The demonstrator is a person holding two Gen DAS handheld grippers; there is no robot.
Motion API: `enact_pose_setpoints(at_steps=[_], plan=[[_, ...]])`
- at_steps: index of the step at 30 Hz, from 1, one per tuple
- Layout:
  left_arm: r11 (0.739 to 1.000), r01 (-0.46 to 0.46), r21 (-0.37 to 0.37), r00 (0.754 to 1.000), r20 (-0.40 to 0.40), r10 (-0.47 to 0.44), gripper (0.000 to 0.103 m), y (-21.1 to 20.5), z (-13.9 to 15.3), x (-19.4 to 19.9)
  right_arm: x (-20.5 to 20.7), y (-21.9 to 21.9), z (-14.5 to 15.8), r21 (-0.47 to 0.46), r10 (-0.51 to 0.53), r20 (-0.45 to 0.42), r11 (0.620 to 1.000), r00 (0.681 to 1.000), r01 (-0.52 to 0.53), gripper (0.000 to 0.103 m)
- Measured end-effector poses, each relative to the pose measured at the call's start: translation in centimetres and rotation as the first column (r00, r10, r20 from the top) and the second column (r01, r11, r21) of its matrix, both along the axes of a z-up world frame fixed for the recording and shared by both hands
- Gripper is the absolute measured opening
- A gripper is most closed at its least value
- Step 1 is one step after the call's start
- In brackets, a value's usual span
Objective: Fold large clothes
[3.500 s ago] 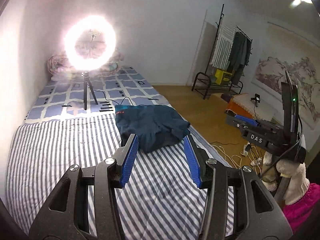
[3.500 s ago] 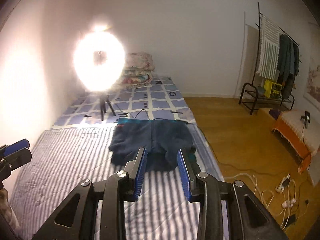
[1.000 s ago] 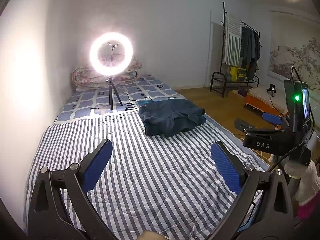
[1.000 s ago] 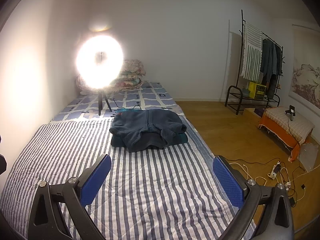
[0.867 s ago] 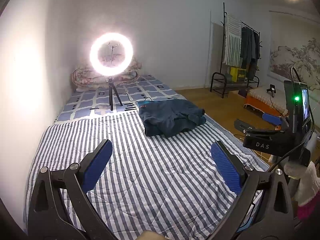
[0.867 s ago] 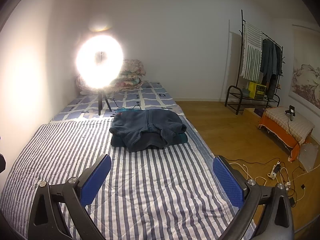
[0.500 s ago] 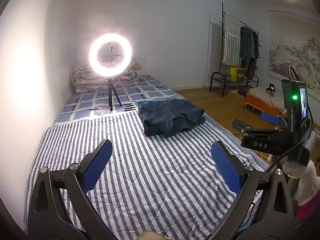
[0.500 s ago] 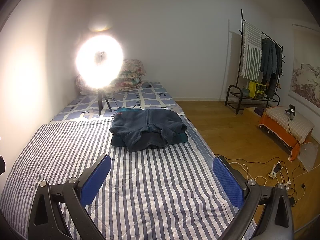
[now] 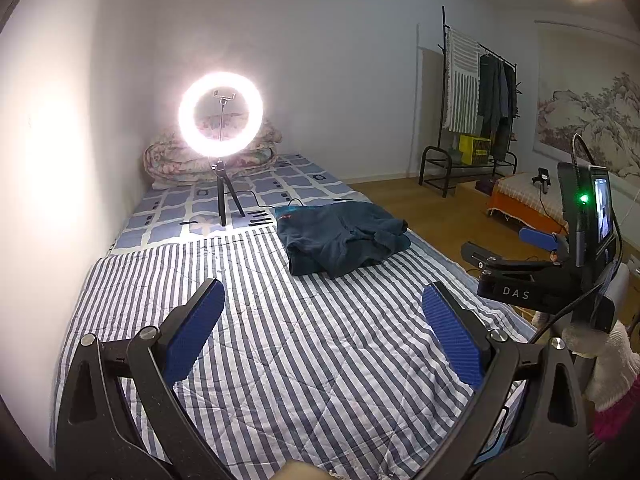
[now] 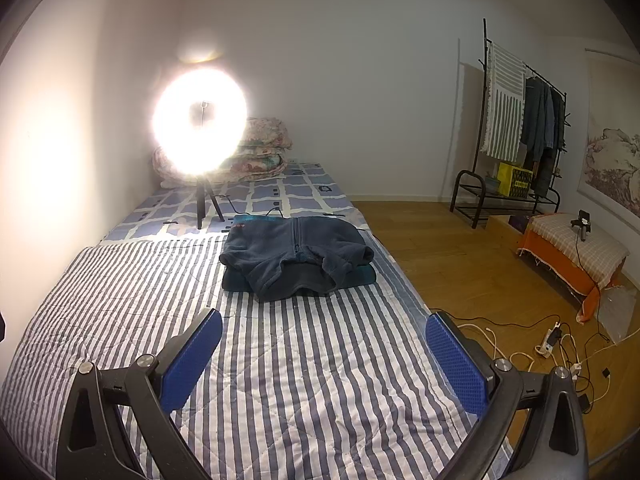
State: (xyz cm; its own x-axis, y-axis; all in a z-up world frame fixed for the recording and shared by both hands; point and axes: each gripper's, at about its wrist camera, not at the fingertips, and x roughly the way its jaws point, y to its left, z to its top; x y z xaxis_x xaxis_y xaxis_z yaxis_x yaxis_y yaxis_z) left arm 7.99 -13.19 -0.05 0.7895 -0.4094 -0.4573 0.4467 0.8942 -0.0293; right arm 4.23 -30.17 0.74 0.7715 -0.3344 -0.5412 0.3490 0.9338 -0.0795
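I had pulled both the left gripper (image 9: 322, 328) and right gripper (image 10: 324, 354) back from the dark fleece jacket (image 10: 296, 258), jaws now spread wide and empty, leaving it folded on the striped quilt (image 10: 280, 380), so I judged this fold finished.

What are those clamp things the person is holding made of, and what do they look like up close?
Each is a black, angular frame with silver screws, ending in two jaws lined with ribbed blue pads. The left gripper and right gripper look alike. Seen from the left, the right gripper carries white "DAS" lettering, a small screen with a green light and a black cable. The hand wears a white knit glove and pink sleeve.
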Motion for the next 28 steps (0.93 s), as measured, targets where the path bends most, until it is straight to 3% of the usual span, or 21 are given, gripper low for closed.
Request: enact_pose_setpoints(at_steps=[14, 24, 28], plan=[[1.0, 0.003, 0.013, 1.0, 0.027, -0.004, 0.101, 0.02, 0.82, -0.53, -0.01, 0.07, -0.31, -0.004, 0.0, 0.0, 1.0, 1.0, 0.0, 0.103], [1.0, 0.014, -0.019, 1.0, -0.006, -0.014, 0.101, 0.14, 0.76, -0.8, -0.08, 0.17, -0.41, -0.011, -0.001, -0.003, 1.0, 1.0, 0.001, 0.103], [1.0, -0.024, -0.012, 1.0, 0.011, 0.024, 0.101, 0.19, 0.51, -0.6, -0.15, -0.01, -0.59, -0.013, 0.0, -0.009, 1.0, 1.0, 0.0, 0.103]])
